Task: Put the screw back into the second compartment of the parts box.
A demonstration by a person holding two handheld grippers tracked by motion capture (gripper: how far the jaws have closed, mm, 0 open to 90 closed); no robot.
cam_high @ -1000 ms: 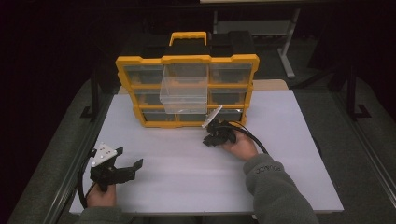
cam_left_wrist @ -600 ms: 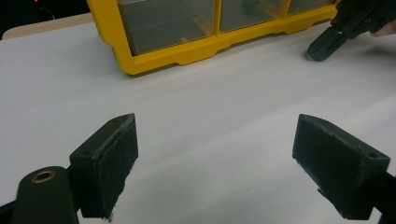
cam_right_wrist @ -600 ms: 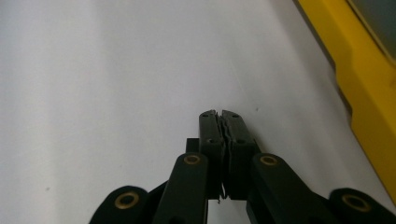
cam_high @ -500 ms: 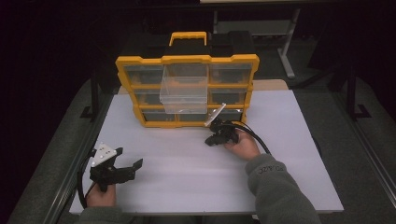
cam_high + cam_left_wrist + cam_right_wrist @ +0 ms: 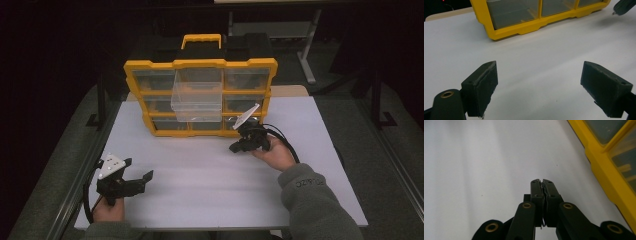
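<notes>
White tabletop (image 5: 210, 175) is carrying our yellow drawer organizer (image 5: 200, 97), its clear drawer (image 5: 196, 97) jutting out. We are holding the right gripper (image 5: 235, 148) clenched empty just below it, while the left gripper (image 5: 137, 176) is waiting spread, well apart.

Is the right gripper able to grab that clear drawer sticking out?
Probably yes: the right gripper sits near the clear drawer with nothing between, but its jaws are shut and must open first.

glossy yellow plastic organizer (image 5: 200, 64), clear plastic drawer (image 5: 196, 95), matt white table (image 5: 220, 185)
</notes>
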